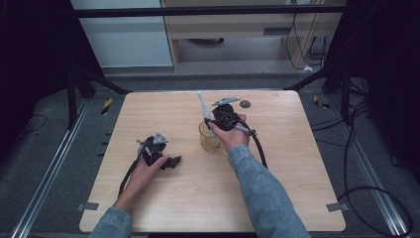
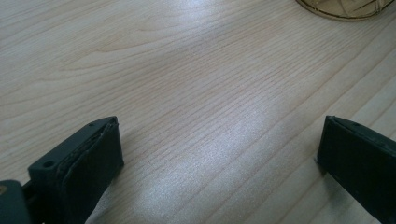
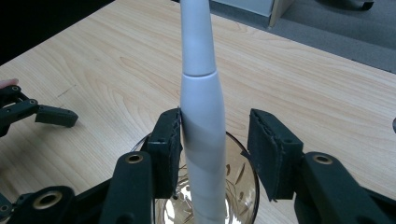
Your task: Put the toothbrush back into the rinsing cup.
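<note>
A white electric toothbrush (image 3: 201,121) stands tilted in an amber glass cup (image 1: 209,137).

- Nothing here carries writing that can be read: no label, brand, number or sign anywhere on the table (image 1: 277,198) or around it.
- The white toothbrush handle (image 3: 201,116) standing in the glass cup (image 3: 243,184) is plain, with no logo or lettering on its visible side.
- The yellow-and-black striped tape pieces (image 1: 106,105) on the floor are only warning stripes, without any words.
- The small dark round disc (image 1: 245,103) near the table's far edge is too small to tell whether anything is printed on it.
</note>
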A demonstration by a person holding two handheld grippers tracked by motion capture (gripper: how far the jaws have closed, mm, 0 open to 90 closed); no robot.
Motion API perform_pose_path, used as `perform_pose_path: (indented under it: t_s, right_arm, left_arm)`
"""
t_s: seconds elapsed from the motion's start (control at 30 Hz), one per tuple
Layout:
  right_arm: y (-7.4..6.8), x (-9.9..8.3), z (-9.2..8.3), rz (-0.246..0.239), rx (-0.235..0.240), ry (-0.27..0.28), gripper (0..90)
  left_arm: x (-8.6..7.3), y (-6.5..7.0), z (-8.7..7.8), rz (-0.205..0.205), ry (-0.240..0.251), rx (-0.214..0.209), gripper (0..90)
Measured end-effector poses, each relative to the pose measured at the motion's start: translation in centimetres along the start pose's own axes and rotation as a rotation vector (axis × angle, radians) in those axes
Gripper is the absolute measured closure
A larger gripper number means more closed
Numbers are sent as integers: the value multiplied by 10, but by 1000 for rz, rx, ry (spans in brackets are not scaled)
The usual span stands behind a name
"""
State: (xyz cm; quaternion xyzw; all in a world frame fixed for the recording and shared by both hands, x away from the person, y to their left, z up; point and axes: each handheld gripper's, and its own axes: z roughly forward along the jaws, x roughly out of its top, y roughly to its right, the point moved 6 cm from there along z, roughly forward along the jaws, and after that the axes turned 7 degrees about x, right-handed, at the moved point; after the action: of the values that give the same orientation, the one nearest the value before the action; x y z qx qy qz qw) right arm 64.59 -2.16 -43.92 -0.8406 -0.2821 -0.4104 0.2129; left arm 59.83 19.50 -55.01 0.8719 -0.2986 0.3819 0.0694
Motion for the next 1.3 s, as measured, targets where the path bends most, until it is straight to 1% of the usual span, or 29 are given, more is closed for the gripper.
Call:
perform_pose_path:
  t_s: [0.3, 0.77, 0.93, 1.23, 1.3]
  right_arm:
    - [-2, 0, -11, -9, 0, 11, 540]
    - [0, -1, -28, -22, -10, 15, 527]
    - [3, -2, -36, -24, -20, 18, 510]
    - [5, -3, -44, -21, -26, 22, 482]
    - [7, -3, -47, -21, -32, 25, 459]
  left_arm:
    - [0, 0, 0, 0, 0, 0, 0]
    - [0, 0, 0, 0, 0, 0, 0]
    - [0, 0, 0, 0, 0, 0, 0]
    - [0, 0, 0, 0, 0, 0, 0]
    - [0, 0, 0, -1, 0, 0, 0]
